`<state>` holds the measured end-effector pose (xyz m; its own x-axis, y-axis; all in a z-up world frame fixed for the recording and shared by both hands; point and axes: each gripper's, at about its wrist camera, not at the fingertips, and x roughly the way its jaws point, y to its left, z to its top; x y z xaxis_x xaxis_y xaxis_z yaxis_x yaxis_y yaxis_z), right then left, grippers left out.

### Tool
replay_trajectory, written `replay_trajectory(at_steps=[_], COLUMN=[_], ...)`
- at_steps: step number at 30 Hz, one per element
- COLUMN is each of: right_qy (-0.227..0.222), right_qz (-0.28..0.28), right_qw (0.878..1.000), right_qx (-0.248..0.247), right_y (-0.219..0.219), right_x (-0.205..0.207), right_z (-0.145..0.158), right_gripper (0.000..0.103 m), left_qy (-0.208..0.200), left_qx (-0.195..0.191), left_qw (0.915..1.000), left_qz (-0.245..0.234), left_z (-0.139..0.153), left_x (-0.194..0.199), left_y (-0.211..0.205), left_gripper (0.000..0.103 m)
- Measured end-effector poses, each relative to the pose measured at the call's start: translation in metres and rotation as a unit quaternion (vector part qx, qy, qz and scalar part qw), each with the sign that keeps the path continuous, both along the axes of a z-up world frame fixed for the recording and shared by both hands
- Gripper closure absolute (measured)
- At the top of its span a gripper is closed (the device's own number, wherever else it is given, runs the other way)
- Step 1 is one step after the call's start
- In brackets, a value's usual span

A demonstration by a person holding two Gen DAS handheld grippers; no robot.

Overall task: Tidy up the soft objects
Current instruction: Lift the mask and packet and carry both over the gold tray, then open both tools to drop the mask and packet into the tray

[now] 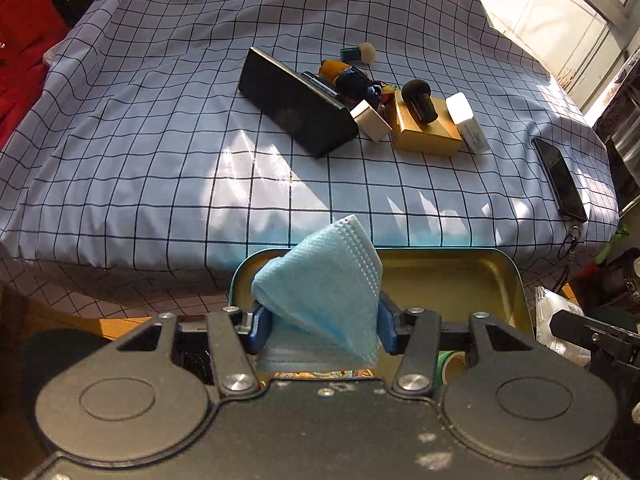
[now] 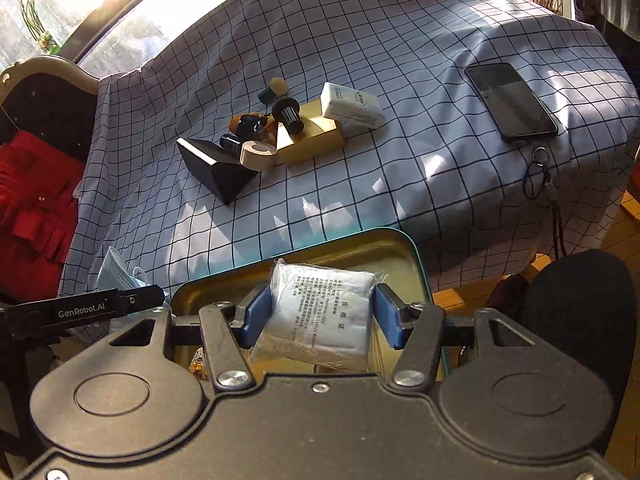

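Left gripper (image 1: 320,322): jaws clamped on blue face mask (image 1: 324,280). Right gripper (image 2: 316,316): jaws clamped on wrapped mask packet (image 2: 320,312). Both over open tin (image 2: 384,248); neither deposited yet.

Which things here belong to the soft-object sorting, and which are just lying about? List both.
In the job:
- blue face mask, gripped by the left gripper
- wrapped mask packet, gripped by the right gripper
- open tin beneath both

Lying about on the checked cloth:
- black box
- gold box
- white box
- phone
- tape roll
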<state>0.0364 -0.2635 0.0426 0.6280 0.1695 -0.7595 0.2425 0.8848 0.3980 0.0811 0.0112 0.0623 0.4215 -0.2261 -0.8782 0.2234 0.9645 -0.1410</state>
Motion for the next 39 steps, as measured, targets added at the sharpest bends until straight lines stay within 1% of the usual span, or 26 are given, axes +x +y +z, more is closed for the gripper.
replay_trajectory(at_steps=[3, 6, 11, 14, 15, 16, 19, 20, 27, 39], right_qy=[0.015, 0.025, 0.022, 0.016, 0.014, 0.012, 0.007, 0.006, 0.013, 0.024], right_qz=[0.003, 0.01, 0.016, 0.017, 0.017, 0.018, 0.02, 0.02, 0.019, 0.026], right_qw=[1.0, 1.0, 1.0, 1.0, 1.0, 1.0, 1.0, 1.0, 1.0, 0.999], right_qx=[-0.002, 0.002, 0.004, -0.003, -0.006, -0.008, -0.011, -0.01, -0.015, -0.015], right_y=[0.001, 0.003, 0.006, 0.008, 0.009, 0.009, 0.011, 0.012, 0.015, 0.016], right_x=[-0.003, -0.001, 0.004, 0.008, 0.01, 0.011, 0.016, 0.017, 0.024, 0.025], right_z=[-0.009, -0.015, -0.015, -0.011, -0.01, -0.009, -0.007, -0.007, -0.01, -0.013], right_gripper=[0.048, 0.048, 0.048, 0.048, 0.048, 0.048, 0.047, 0.046, 0.043, 0.043], left_qy=[0.022, 0.034, 0.03, 0.025, 0.022, 0.02, 0.023, 0.025, 0.031, 0.039], left_qx=[0.002, 0.003, 0.005, 0.01, 0.015, 0.018, 0.014, 0.013, 0.013, 0.016], left_qw=[0.9997, 0.9994, 0.9995, 0.9996, 0.9997, 0.9996, 0.9996, 0.9996, 0.9994, 0.9991], left_qz=[0.0, 0.0, -0.001, -0.004, -0.004, -0.004, -0.005, -0.005, -0.001, -0.004], left_z=[-0.013, -0.02, -0.014, -0.013, -0.013, -0.013, -0.015, -0.015, -0.018, -0.021], left_x=[-0.001, 0.002, 0.015, 0.02, 0.021, 0.022, 0.023, 0.023, 0.022, 0.019], left_y=[-0.002, -0.004, -0.01, -0.013, -0.014, -0.015, -0.013, -0.013, -0.009, -0.01], left_gripper=[0.054, 0.054, 0.053, 0.051, 0.048, 0.042, 0.034, 0.034, 0.031, 0.029])
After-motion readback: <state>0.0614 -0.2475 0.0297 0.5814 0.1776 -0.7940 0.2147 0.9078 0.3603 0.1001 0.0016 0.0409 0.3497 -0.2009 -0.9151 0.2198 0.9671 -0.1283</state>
